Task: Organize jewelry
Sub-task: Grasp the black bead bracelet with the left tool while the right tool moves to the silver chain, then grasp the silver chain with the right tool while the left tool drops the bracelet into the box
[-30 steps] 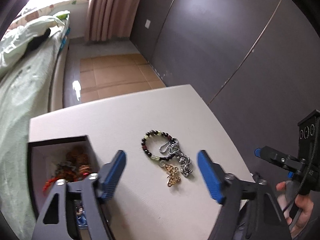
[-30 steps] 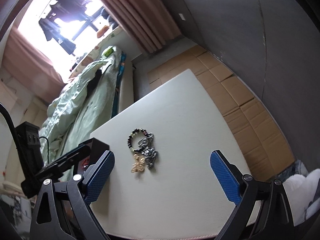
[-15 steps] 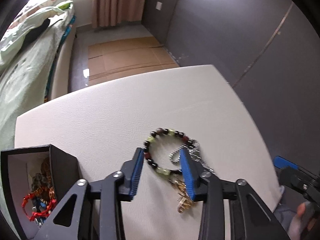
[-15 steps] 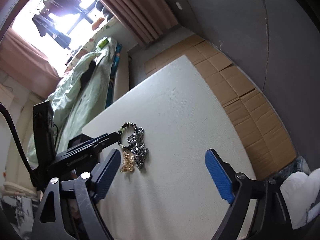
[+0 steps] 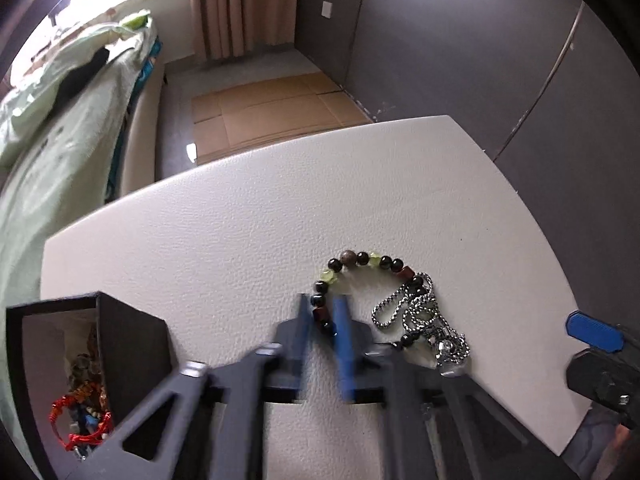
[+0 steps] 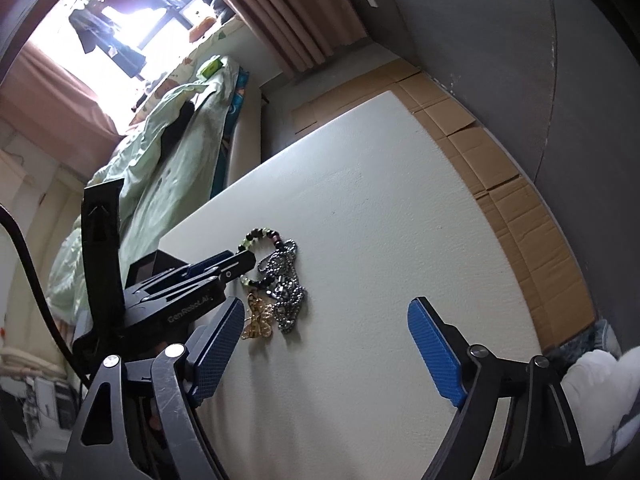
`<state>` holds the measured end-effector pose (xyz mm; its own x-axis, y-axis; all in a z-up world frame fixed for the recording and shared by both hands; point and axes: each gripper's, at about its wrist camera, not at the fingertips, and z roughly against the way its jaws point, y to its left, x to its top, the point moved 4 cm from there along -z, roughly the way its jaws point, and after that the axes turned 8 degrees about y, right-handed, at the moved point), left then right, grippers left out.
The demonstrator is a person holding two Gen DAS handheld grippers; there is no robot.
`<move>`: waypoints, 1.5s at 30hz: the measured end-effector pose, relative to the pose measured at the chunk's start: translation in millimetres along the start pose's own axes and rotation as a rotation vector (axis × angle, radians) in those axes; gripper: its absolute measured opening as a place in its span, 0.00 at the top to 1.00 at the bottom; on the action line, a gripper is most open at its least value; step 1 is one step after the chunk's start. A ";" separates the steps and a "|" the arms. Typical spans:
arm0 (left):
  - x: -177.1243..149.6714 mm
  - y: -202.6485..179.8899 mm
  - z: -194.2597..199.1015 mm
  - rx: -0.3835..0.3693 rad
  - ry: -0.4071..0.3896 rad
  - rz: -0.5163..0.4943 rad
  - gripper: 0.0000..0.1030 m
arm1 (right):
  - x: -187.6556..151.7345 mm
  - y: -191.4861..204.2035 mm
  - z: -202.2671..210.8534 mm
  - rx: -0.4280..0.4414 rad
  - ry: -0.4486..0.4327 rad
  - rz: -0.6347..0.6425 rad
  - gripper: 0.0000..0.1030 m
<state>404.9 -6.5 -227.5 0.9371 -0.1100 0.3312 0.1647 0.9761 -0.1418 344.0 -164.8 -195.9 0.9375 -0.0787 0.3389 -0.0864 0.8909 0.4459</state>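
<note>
Left hand-held gripper (image 5: 325, 316): its blue pads are pinched on the near-left arc of the beaded bracelet (image 5: 362, 261), beads visible between them; the image is motion-blurred there, so how firm the hold is I cannot tell.
Right hand-held gripper (image 6: 326, 350): jaws spread wide, holding nothing, hovering over bare worktop (image 6: 380, 220) to the right of the jewelry.
Beaded bracelet position: lying flat on the white worktop, its loop opening away from the left fingers, ahead and slightly right of them.
Silver chain (image 5: 416, 314): heaped against the bracelet's right side, overlapping its beads; it may be tangled with them.
Gold charm (image 6: 258, 318): just beside the chain on the near side, seen only from the right wrist.
Black box (image 5: 128, 332): open, to the left of the left gripper and close by, with red cord and beads already inside.
Key relation: the box lies left of the gripped bracelet and the left hand is much the nearer one, so a lift and a short carry leftward seems due.
Risk: the chain could drag along.
</note>
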 end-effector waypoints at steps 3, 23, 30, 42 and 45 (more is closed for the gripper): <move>-1.3 9.3 3.7 -0.091 0.011 0.041 0.92 | 1.1 -0.7 -4.0 -0.012 0.013 0.001 0.19; 3.4 27.2 78.9 -0.296 -0.152 0.098 0.93 | 2.9 51.0 -55.9 -0.114 0.089 0.203 0.37; 1.2 44.7 101.2 -0.313 -0.200 0.132 0.93 | 3.1 51.2 -63.8 -0.190 0.089 0.229 0.58; -19.9 69.3 135.7 -0.289 -0.260 0.160 0.93 | 5.0 52.4 -38.9 -0.217 0.039 0.268 0.93; -25.8 76.6 145.8 -0.277 -0.278 0.164 0.93 | 4.7 56.1 -25.6 -0.172 0.008 0.262 0.95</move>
<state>348.5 98.4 -110.8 0.8452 0.1347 0.5172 0.1323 0.8849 -0.4466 352.2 -103.8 -190.5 0.8933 0.1665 0.4174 -0.2680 0.9429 0.1975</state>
